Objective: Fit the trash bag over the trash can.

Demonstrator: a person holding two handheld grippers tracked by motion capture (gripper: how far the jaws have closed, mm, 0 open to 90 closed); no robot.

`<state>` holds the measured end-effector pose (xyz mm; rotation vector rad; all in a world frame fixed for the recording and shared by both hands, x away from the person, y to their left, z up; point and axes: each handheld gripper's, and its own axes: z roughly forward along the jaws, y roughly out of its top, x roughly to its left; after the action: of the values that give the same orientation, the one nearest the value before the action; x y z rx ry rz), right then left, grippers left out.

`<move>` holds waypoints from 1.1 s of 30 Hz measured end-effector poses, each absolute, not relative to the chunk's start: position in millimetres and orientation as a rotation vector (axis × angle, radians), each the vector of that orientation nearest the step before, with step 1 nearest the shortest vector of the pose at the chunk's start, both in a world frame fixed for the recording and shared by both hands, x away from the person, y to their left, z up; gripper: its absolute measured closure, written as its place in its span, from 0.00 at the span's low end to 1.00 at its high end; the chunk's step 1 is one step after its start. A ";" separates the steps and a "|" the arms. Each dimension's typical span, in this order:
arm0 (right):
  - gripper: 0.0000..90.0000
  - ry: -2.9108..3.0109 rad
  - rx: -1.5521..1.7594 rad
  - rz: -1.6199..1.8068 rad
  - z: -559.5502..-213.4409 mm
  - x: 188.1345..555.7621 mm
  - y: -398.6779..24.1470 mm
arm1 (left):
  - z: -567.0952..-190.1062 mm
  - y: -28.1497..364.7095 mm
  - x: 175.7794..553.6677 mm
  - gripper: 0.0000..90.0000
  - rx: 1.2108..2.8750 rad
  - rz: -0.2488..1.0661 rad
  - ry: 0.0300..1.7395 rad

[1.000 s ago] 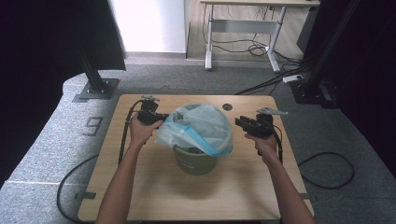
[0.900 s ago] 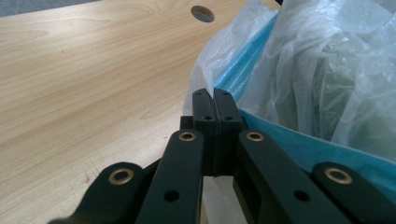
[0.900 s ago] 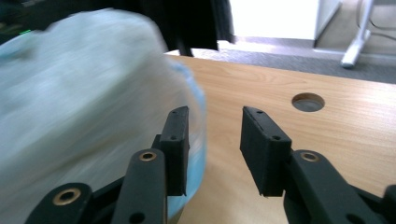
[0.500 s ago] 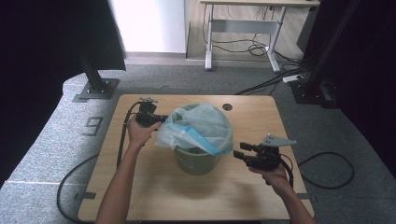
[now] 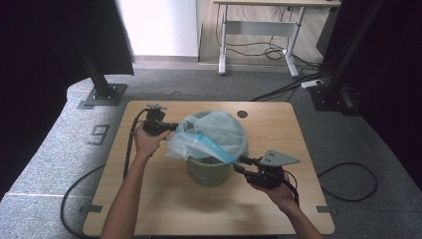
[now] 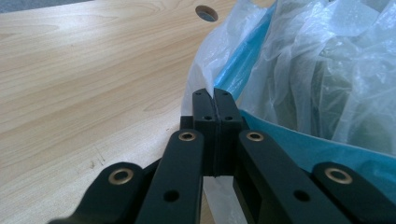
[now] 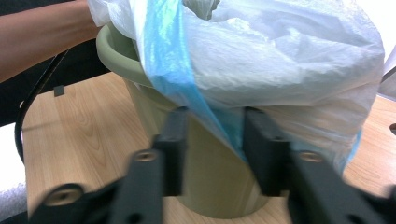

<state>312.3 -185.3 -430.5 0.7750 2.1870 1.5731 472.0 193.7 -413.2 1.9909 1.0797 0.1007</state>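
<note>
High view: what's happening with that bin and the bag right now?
A person is fitting a translucent white and blue plastic bag into a green waste bin on the wooden table. The left gripper is shut on the bag's edge at the bin's left side. The right gripper is at the near right of the bin, its jaws either side of the bag's blue edge; they have just been closing, but no grip shows yet. The bag is bunched over the rim, not yet spread.

The green bin [image 5: 209, 169] with its plastic bag [image 5: 211, 134] blocks the middle of the desk [image 5: 164, 204]. Bare wood lies open along the near edge and the far corners. The left claw [image 5: 171, 127] and right claw [image 5: 240, 164] crowd the bin's flanks.
</note>
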 end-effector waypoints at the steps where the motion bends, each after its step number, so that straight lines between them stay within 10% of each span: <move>1: 0.82 2.188 0.773 1.577 -431.5 312.3 -184.2 | -413.4 194.1 471.6 1.00 1.990 0.099 1.080; 4: 0.98 2.195 0.762 1.613 -435.8 312.2 -182.9 | -412.6 195.2 469.5 1.00 1.975 0.088 1.074; 33: 0.99 2.494 0.432 1.492 -482.0 301.2 -155.5 | -418.7 226.1 447.1 1.00 1.944 0.104 1.059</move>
<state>301.2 -155.5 -482.0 0.4320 2.4940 1.4918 447.1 226.1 -418.7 1.9439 1.0586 0.1040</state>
